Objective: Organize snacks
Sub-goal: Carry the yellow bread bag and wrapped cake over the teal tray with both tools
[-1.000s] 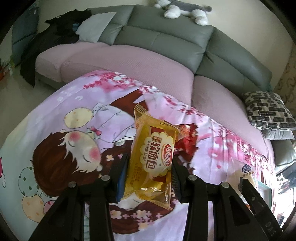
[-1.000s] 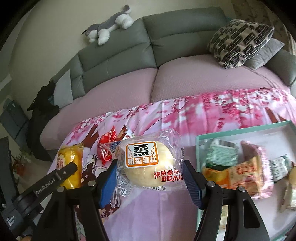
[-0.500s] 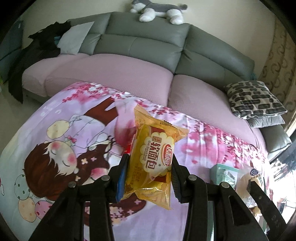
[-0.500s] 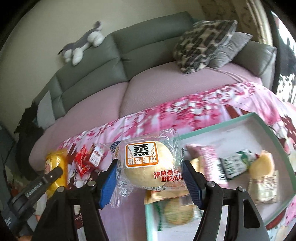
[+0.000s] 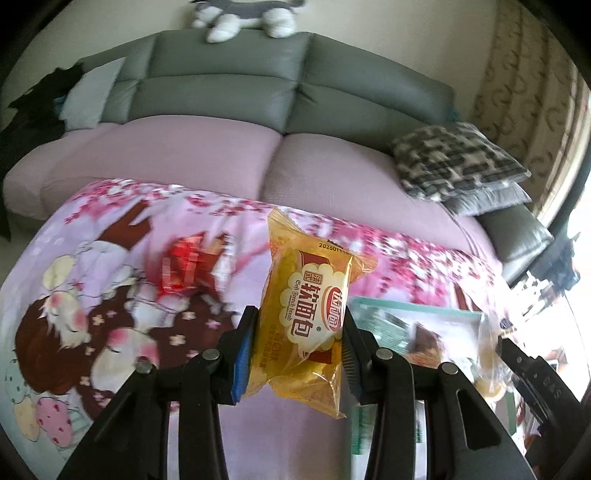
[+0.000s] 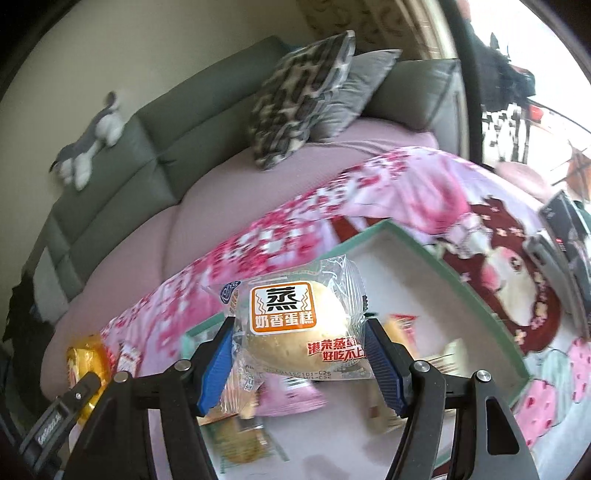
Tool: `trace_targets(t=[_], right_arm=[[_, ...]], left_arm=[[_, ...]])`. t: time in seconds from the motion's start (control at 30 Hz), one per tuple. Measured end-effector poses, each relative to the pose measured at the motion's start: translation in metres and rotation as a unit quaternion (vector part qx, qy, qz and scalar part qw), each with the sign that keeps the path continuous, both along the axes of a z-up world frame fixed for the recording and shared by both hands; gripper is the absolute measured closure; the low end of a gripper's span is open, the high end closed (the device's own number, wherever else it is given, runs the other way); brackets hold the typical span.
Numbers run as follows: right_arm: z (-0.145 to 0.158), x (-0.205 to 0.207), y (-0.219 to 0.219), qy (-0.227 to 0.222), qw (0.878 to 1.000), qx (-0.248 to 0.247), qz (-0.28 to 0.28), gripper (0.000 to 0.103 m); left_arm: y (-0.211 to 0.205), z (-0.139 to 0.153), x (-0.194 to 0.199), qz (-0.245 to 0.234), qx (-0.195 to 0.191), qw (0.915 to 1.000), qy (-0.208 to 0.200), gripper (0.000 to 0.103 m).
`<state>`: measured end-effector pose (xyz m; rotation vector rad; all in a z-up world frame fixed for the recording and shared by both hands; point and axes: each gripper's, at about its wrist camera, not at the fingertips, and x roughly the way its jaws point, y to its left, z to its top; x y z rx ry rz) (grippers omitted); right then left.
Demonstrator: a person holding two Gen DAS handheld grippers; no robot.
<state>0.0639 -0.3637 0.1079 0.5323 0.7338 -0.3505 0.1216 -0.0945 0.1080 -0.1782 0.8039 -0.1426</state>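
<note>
My left gripper (image 5: 297, 354) is shut on a yellow soft-bread packet (image 5: 308, 314), held upright above the patterned cloth. My right gripper (image 6: 301, 360) is shut on a clear-wrapped steamed cake (image 6: 299, 328), which hangs over the green-rimmed white tray (image 6: 476, 291). Several snack packets lie blurred in that tray beneath the cake. In the left wrist view the tray (image 5: 413, 308) shows at the right, and the right gripper with its cake (image 5: 489, 354) is at the far right. A red snack packet (image 5: 184, 267) lies on the cloth left of the bread.
The cartoon-print pink cloth (image 5: 110, 295) covers the table. Behind it stands a grey and pink sofa (image 5: 229, 147) with a patterned cushion (image 5: 454, 162) and a plush toy (image 5: 243, 14) on top. A dark device (image 6: 565, 229) lies on the cloth right of the tray.
Both grippers have swung to the right with their packets. The tray has come under the right gripper's cake and into the left wrist view; the red packet now lies left of the bread.
</note>
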Motion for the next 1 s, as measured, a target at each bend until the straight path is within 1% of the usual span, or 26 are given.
trace_targets(t=[0.2,0.47,0.63,0.73,1.0], right_arm=[[-0.002,-0.014,-0.028,-0.002,0.999,0.011,-0.035,0.032],[-0.007,-0.026,-0.056,-0.001,0.998,0.018,-0.065,0.032],[-0.009,-0.032,-0.067,-0.002,0.997,0.022,-0.076,0.031],[-0.011,-0.034,-0.073,0.007,0.996,0.017,-0.086,0.031],[-0.022,-0.038,-0.085,0.02,0.994,0.026,-0.104,0.031]], left_arm=[[-0.052,0.0,-0.009,-0.065,0.015,0.9978,-0.007,0.06],[-0.107,-0.006,-0.022,-0.128,0.032,0.9912,-0.001,0.06],[-0.127,-0.01,-0.03,-0.153,0.038,0.9874,0.002,0.06],[-0.138,-0.014,-0.034,-0.165,0.041,0.9854,0.007,0.06],[-0.151,-0.022,-0.034,-0.172,0.052,0.9835,0.017,0.06]])
